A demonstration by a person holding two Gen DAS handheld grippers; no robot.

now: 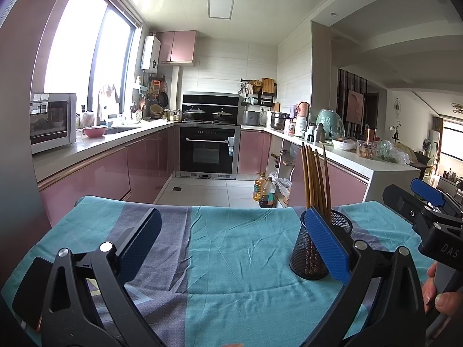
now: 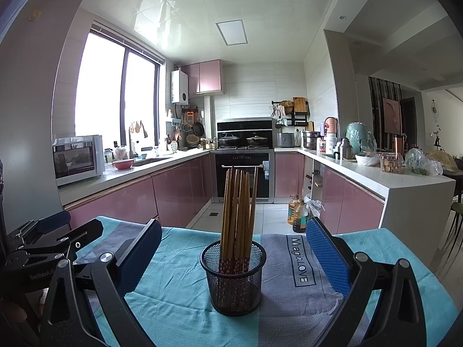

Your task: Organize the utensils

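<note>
A black mesh cup (image 2: 234,283) stands upright on the teal and grey cloth (image 2: 173,297), holding several brown chopsticks (image 2: 237,202) with patterned lower ends. My right gripper (image 2: 234,225) is open; the cup sits centred between its fingers, a little ahead, with no contact. In the left wrist view the mesh cup (image 1: 306,257) is at the right, partly hidden behind the blue pad (image 1: 327,245), and the chopsticks (image 1: 315,179) rise above it. My left gripper (image 1: 231,214) is open over bare cloth. The right gripper (image 1: 413,199) shows at the far right, held by a hand (image 1: 437,292).
The cloth-covered table ends at a far edge (image 1: 202,205) with tiled floor beyond. Oil bottles (image 2: 298,211) stand on the floor by the pink cabinets. A crowded counter (image 2: 376,173) runs along the right, and an oven (image 2: 244,173) is at the back.
</note>
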